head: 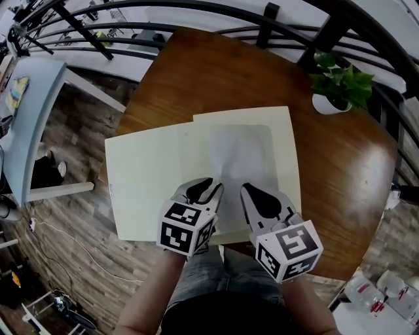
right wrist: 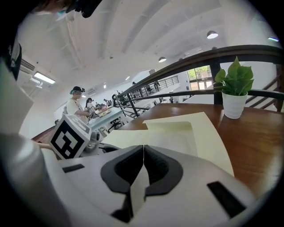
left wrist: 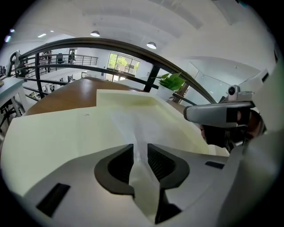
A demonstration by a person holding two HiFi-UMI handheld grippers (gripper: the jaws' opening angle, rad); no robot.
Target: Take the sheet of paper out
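Observation:
An open cream folder [head: 150,173] lies on the round wooden table [head: 216,72]. On its right half is a whitish, round-cornered sleeve holding the sheet of paper [head: 239,160]. Both grippers are at the folder's near edge, side by side. My left gripper [head: 208,191] is shut on a thin, glossy, translucent layer [left wrist: 133,128] that rises in a ridge from the folder; it looks like the sleeve's film. My right gripper [head: 249,192] is shut on a thin opaque white edge [right wrist: 136,189], which looks like the paper. In the right gripper view the pale sleeve area [right wrist: 177,133] lies flat ahead of that gripper [right wrist: 143,148].
A small potted plant [head: 337,88] in a white pot stands at the table's far right. A black curved railing [head: 196,13] runs behind the table. The near table edge is just under the grippers, with the person's lap below it.

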